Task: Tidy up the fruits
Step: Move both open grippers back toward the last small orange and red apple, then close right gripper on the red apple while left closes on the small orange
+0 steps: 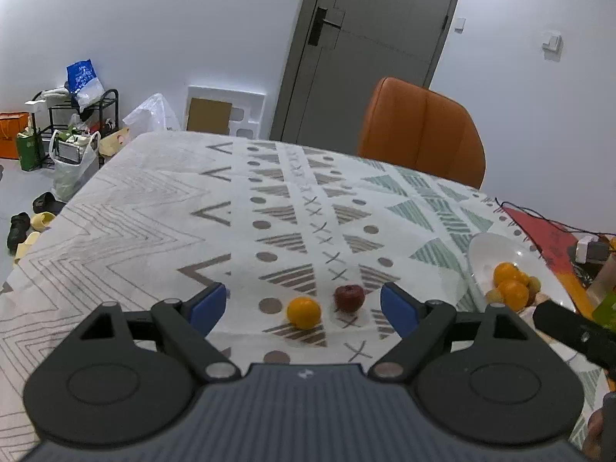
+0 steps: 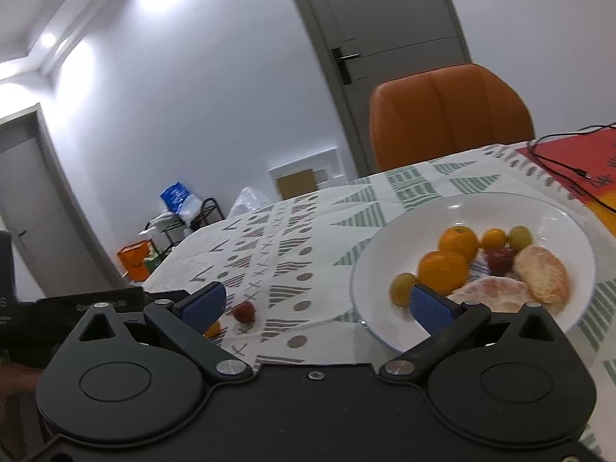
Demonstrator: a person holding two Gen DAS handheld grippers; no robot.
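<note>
There was 1 white plate [image 2: 569, 231]. On it lay 2 big oranges [image 2: 442, 271], 1 small orange [image 2: 494, 238], 2 green fruits [image 2: 403, 288], 1 red fruit [image 2: 499, 261] and 2 pale peeled pieces [image 2: 543, 279]. On the tablecloth [image 1: 154, 211] sat 1 orange [image 1: 303, 312] and 1 red apple [image 1: 349, 297]. There was 1 orange chair [image 1: 423, 131].

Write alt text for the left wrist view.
The open left gripper hovers low over a patterned tablecloth, framing an orange and a dark red fruit between its blue fingers. A white plate of fruit sits at right, an orange chair behind.
</note>
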